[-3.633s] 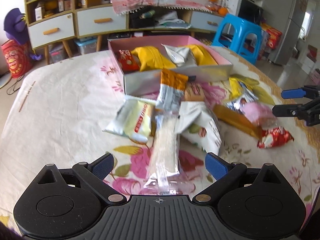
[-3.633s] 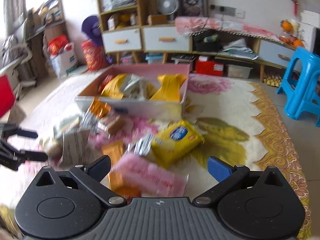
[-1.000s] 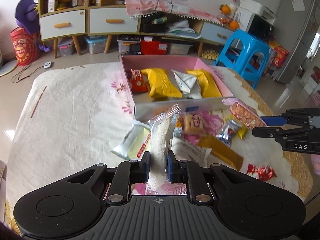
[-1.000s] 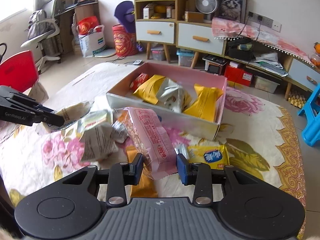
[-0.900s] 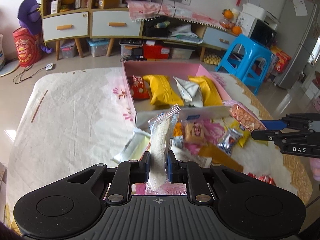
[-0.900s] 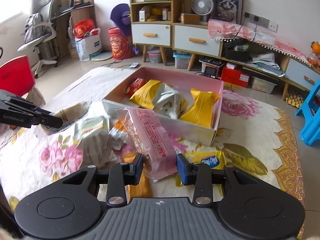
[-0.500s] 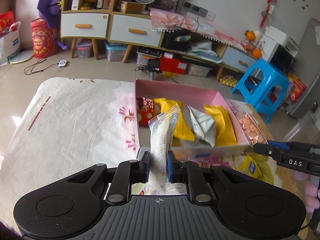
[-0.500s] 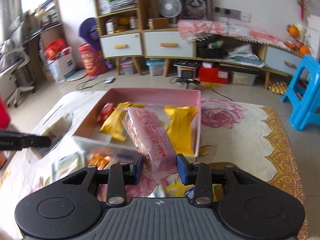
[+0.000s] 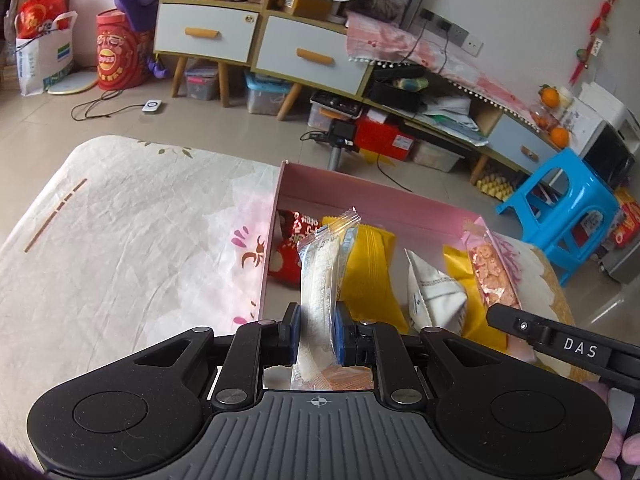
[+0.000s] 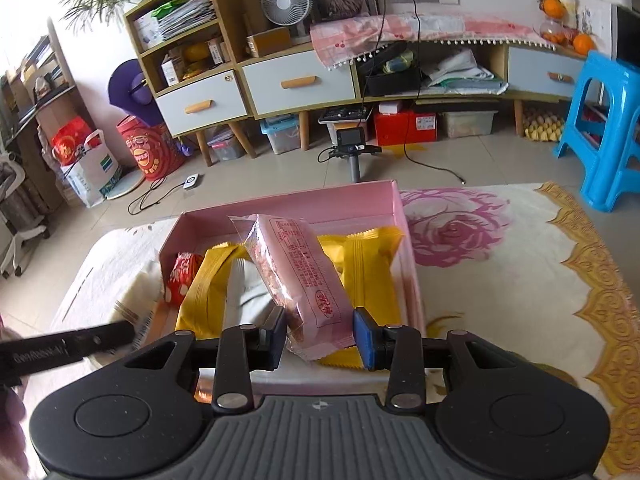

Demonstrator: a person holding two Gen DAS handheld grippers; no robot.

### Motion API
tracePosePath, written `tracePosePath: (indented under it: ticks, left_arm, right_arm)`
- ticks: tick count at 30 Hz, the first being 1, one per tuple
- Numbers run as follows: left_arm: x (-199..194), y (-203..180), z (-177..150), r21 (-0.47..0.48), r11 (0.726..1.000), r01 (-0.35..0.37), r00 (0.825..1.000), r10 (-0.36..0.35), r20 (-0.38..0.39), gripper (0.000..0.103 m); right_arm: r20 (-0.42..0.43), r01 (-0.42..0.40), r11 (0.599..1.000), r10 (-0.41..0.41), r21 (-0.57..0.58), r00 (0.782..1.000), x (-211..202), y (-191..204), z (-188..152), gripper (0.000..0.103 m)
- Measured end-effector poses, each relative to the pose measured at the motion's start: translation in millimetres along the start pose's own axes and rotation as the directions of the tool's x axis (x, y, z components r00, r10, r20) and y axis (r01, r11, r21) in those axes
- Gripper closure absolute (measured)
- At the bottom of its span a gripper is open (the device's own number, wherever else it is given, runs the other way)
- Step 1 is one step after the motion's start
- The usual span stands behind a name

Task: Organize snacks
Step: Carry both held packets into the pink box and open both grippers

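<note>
My left gripper (image 9: 314,334) is shut on a clear packet of pale wafers (image 9: 322,276), held upright over the near left part of the pink box (image 9: 360,196). My right gripper (image 10: 320,334) is shut on a pink snack packet (image 10: 298,276), held above the box (image 10: 280,210). In the box lie a red packet (image 9: 290,246), yellow packets (image 9: 370,276) and a white pouch (image 9: 434,292). The right gripper's finger (image 9: 560,342) and its pink packet (image 9: 490,270) show at the right of the left wrist view. The left gripper's finger (image 10: 68,346) shows at the left of the right wrist view.
The box stands on a floral cloth (image 9: 120,248) over the table. Past the far edge are a floor with cables, a small tripod camera (image 10: 352,140), low cabinets with drawers (image 10: 300,84) and a blue stool (image 10: 604,132). A person's hand (image 10: 10,404) is at the left edge.
Both grippers moved forward with their packets, from above the loose snacks in front of the box to over the box itself. The loose snacks have dropped out of view.
</note>
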State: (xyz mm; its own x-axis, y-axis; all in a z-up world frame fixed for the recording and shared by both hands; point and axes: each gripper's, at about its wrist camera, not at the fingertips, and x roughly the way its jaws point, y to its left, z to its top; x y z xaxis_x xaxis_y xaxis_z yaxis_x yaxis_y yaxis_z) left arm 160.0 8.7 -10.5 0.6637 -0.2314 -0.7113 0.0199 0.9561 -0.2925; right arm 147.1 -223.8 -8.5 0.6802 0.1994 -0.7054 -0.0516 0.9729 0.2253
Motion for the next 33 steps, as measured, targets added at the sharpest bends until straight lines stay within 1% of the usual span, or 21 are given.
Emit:
tracePosePath:
  ticks: [4,7,12,18,22,26,28,31,33]
  left_arm:
    - [8.0,-1.0,4.9,-0.006,1.0,-0.012,1.0,0.012,0.017,0.089]
    - [13.2,-0.5,7.1,-0.019,1.0,-0.007,1.0,0.007,0.023,0.089]
    - [23.7,-5.5,8.5,0.01,1.0,-0.018,0.998,0.018,0.056,0.089]
    - [38.8,-1.2,5.3,0.001,1.0,-0.026,0.998,0.026,0.05,0.089]
    - [40.0,1.2,5.8,-0.006,1.0,-0.029,0.998,0.03,0.054,0.089]
    - [35.1,1.4,8.7,-0.002,1.0,-0.027,0.997,0.027,0.074,0.089]
    - [32.0,0.6,10.1,-0.003,1.0,-0.031,0.996,0.032,0.081,0.084]
    - [31.0,0.2,11.1,0.001,1.0,-0.026,0.998,0.026,0.059,0.081]
    - [29.8,-0.2,10.1,0.012,0.999,-0.03,0.998,0.03,0.048,0.074]
  right_arm:
    - [-0.01,-0.006,0.999,0.006,0.037,1.0,14.5,-0.2,1.1,0.076]
    - [0.003,-0.021,0.999,0.021,0.048,1.0,18.5,1.1,5.0,0.076]
    - [0.021,-0.023,0.999,0.022,0.043,1.0,23.5,4.3,8.0,0.076]
    - [0.041,-0.015,0.998,0.012,0.063,0.999,25.7,1.1,10.1,0.076]
    - [0.042,-0.009,0.998,0.006,0.059,0.999,25.4,1.0,10.4,0.076]
    - [0.045,-0.006,0.998,0.003,0.057,0.999,24.7,1.4,10.1,0.075]
    - [0.054,-0.002,0.998,-0.002,0.06,0.999,22.7,1.3,10.7,0.071]
    - [0.065,-0.005,0.998,0.001,0.067,0.998,17.9,0.9,12.2,0.065]
    - [0.071,-0.005,0.998,0.0,0.065,0.997,14.0,1.7,13.4,0.062]
